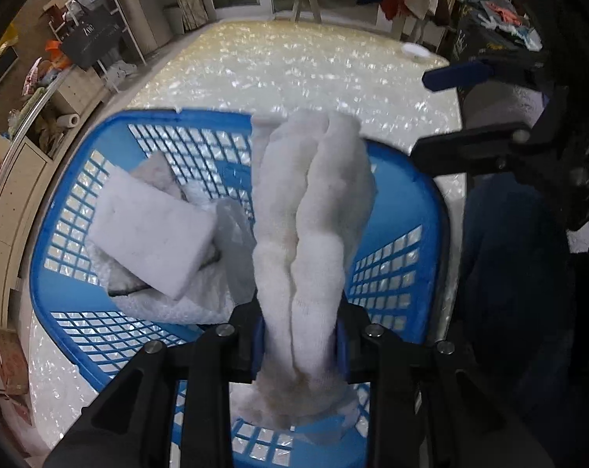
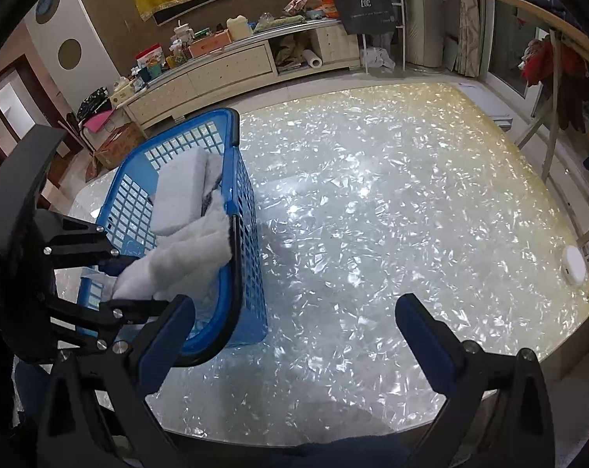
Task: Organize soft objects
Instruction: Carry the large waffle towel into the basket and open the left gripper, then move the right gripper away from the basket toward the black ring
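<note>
A folded white towel [image 1: 314,241] is clamped between the blue pads of my left gripper [image 1: 300,345], which points steeply down into a blue plastic basket [image 1: 72,210]. The towel's far end lies over the basket's far rim. Inside the basket lie a white sponge block [image 1: 153,230] and more white cloth [image 1: 165,304]. In the right wrist view the same basket [image 2: 247,257] stands at the left with the towel [image 2: 177,257] hanging from the left gripper [image 2: 120,284]. My right gripper [image 2: 294,327] hovers open over the bare table beside the basket, nothing between its fingers.
The basket stands on a shiny pearl-patterned table [image 2: 372,202]. A small white round object [image 2: 574,265] lies near the table's right edge. A cluttered low cabinet [image 2: 216,70] and a clothes rack [image 2: 559,78] stand beyond the table. A person's dark clothing [image 1: 509,273] is at the near edge.
</note>
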Tool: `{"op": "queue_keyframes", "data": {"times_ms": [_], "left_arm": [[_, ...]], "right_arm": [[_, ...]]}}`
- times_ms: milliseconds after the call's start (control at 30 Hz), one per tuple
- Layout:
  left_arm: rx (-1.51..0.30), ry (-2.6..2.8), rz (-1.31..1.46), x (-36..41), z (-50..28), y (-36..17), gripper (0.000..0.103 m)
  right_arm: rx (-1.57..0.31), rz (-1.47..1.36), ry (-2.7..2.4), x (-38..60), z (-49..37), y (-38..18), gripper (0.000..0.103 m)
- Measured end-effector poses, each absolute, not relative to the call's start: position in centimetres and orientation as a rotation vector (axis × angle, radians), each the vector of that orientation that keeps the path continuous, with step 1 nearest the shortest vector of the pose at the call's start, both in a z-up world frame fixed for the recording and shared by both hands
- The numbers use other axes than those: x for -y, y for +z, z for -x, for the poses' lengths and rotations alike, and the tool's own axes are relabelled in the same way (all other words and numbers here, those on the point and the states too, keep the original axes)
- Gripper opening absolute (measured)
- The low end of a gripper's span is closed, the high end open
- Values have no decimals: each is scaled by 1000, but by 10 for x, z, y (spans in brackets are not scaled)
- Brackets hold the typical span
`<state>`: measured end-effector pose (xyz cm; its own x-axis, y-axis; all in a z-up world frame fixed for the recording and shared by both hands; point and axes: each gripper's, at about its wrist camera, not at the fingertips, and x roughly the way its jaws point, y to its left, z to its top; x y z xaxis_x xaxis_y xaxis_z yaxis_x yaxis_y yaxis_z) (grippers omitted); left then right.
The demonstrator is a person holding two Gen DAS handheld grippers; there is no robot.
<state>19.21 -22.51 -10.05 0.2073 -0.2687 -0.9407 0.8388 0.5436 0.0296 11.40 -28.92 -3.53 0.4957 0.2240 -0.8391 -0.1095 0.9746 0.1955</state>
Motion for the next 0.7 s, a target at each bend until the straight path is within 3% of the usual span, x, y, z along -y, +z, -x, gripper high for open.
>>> {"op": "queue_keyframes", "data": {"times_ms": [333,500,600,700], "left_arm": [[-1133,-863,-632,226,-198,-105,27],[-1112,-831,-639,221,-205,-103,48],[-1103,-832,-648,219,-200,-98,51],[-1087,-831,-645,215,-192,-90,63]], "right_arm": [[-1040,-136,201,293,-123,-38,103],[-1040,-129,198,292,-123,-38,103],[-1040,-128,193,292,-121,-37,103],[-1038,-128,188,292,-120,-35,103]]}}
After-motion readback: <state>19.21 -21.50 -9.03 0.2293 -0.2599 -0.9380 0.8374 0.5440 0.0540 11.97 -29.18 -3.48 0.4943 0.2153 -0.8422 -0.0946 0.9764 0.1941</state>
